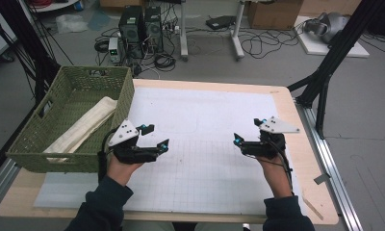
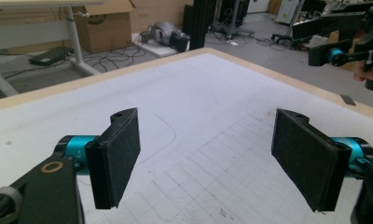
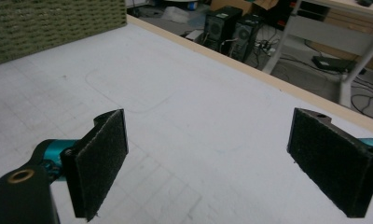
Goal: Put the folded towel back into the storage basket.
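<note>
My left gripper (image 1: 153, 136) hovers over the white grid mat (image 1: 205, 125) just right of the green woven basket (image 1: 41, 144), its jaws wide apart with nothing between them. In the left gripper view the two black pads (image 2: 117, 154) stand far apart over bare mat. My right gripper (image 1: 248, 131) is held over the mat's right side, also open and empty. Its pads (image 3: 100, 161) frame bare mat in the right gripper view. A folded cream towel (image 1: 87, 126) lies inside the basket.
The basket wall (image 3: 49, 23) stands at the table's left edge. The wooden table rim (image 1: 296, 125) runs along the right. Beyond the far edge are computer towers (image 1: 140, 26), cables and a desk leg on the floor.
</note>
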A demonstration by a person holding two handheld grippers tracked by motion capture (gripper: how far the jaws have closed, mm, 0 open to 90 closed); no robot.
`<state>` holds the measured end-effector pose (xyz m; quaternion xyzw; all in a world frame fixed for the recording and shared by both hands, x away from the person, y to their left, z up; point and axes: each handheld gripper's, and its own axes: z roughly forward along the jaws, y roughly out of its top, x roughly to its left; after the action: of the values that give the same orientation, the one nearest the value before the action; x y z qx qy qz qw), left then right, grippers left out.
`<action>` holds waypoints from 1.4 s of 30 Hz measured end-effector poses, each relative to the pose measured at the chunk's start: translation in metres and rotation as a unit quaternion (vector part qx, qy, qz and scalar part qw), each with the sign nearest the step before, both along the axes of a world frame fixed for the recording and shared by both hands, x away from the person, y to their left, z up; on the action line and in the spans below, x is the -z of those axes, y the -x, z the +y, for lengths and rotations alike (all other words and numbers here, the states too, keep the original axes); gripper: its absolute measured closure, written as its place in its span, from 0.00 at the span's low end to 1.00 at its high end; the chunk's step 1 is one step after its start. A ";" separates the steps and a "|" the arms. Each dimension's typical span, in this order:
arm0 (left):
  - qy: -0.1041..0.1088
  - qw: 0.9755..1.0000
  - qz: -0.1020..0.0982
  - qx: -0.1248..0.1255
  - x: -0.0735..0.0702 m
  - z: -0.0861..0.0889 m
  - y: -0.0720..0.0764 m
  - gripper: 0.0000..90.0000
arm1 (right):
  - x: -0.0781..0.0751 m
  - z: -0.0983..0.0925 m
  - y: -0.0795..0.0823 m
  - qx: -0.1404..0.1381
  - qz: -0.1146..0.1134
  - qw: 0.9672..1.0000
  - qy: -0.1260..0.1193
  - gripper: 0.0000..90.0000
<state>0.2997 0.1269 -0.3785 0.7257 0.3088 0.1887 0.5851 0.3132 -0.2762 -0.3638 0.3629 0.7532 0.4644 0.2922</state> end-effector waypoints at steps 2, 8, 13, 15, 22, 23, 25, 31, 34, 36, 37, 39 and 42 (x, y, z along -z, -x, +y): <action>-0.002 1.000 0.001 0.003 0.005 -0.003 -0.001 0.27 | 0.007 -0.006 0.006 0.007 0.006 1.000 -0.002 0.13; -0.013 1.000 0.008 0.008 0.019 -0.007 -0.002 0.27 | 0.027 -0.023 0.015 0.023 0.022 0.999 -0.017 0.13; -0.018 1.000 0.011 0.006 0.026 -0.001 -0.002 0.27 | 0.027 -0.028 0.018 0.032 0.015 0.999 -0.022 0.13; -0.019 1.000 0.017 0.004 0.029 0.001 -0.002 0.28 | 0.028 -0.029 0.019 0.036 0.018 0.999 -0.021 0.13; -0.020 1.000 0.020 0.003 0.031 0.005 0.001 0.28 | 0.030 -0.030 0.021 0.043 0.023 0.999 -0.025 0.13; -0.019 1.000 0.020 0.002 0.032 0.005 0.002 0.28 | 0.029 -0.029 0.021 0.043 0.021 0.998 -0.026 0.13; -0.019 1.000 0.020 0.002 0.031 0.006 0.002 0.28 | 0.029 -0.028 0.021 0.043 0.020 0.999 -0.026 0.13; -0.018 1.000 0.019 0.002 0.031 0.006 0.002 0.28 | 0.030 -0.025 0.019 0.044 0.021 0.999 -0.022 0.13; -0.017 1.000 0.019 0.001 0.031 0.005 0.001 0.28 | 0.030 -0.025 0.019 0.042 0.021 0.999 -0.020 0.13; -0.015 1.000 0.018 0.000 0.031 0.005 0.001 0.28 | 0.030 -0.026 0.019 0.042 0.022 0.999 -0.021 0.13; -0.016 1.000 0.018 0.000 0.031 0.005 0.001 0.28 | 0.030 -0.026 0.019 0.042 0.022 0.999 -0.020 0.13; -0.016 1.000 0.017 0.000 0.031 0.005 0.001 0.28 | 0.030 -0.027 0.020 0.045 0.021 0.999 -0.022 0.13; -0.017 1.000 0.018 0.000 0.031 0.005 0.001 0.28 | 0.030 -0.027 0.020 0.045 0.023 0.998 -0.022 0.13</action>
<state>0.2988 0.1319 -0.4093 0.7386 0.3159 0.1809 0.5675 0.2931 -0.3033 -0.3937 0.4136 0.7320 0.4586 0.2877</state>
